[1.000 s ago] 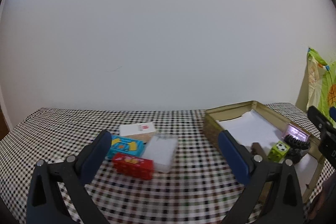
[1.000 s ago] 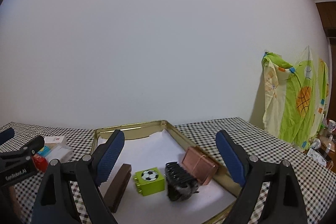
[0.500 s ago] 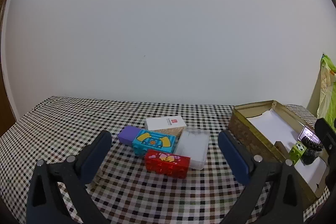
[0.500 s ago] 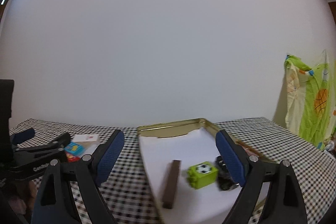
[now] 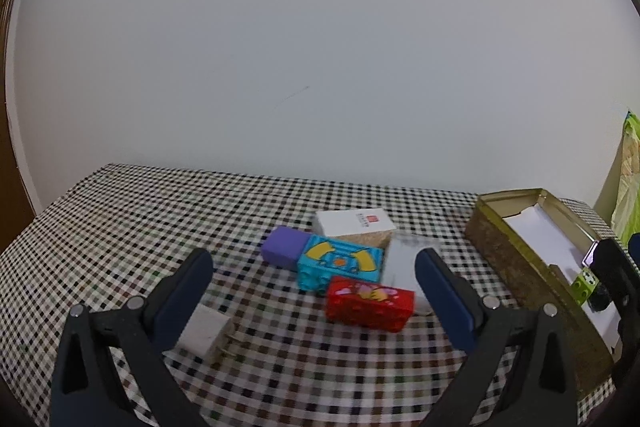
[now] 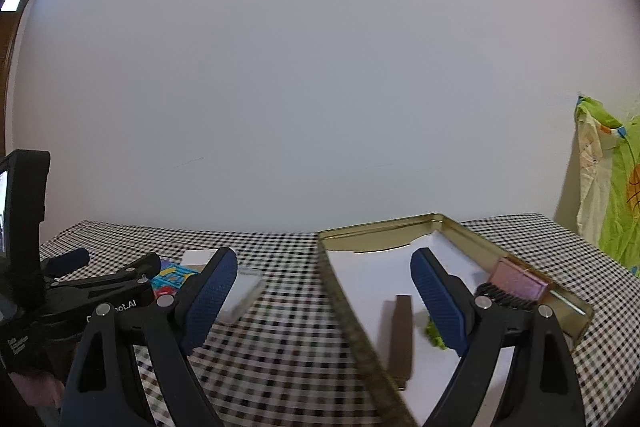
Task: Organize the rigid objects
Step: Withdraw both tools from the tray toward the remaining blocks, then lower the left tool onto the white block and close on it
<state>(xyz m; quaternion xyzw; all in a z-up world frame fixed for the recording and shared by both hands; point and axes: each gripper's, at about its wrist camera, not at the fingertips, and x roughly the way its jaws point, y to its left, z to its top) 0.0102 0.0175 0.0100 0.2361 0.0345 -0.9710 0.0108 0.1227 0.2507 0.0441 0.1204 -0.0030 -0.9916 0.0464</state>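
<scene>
My left gripper is open and empty above the checked tablecloth. Just beyond it lie a red block, a blue patterned block, a purple cube, a white card box and a clear plastic case. A small white block lies by its left finger. My right gripper is open and empty over the left wall of the gold tin tray. The tray holds a brown bar, a green block, a black comb-like piece and a pink case.
The tray stands at the table's right end in the left wrist view. A white wall runs behind the table. A green and yellow cloth hangs at the far right. The left gripper's body shows at the left of the right wrist view.
Both views have swung left. The loose blocks have come to the centre between my left fingers, and the white block has come into view. My right gripper now straddles the tray's left wall.
</scene>
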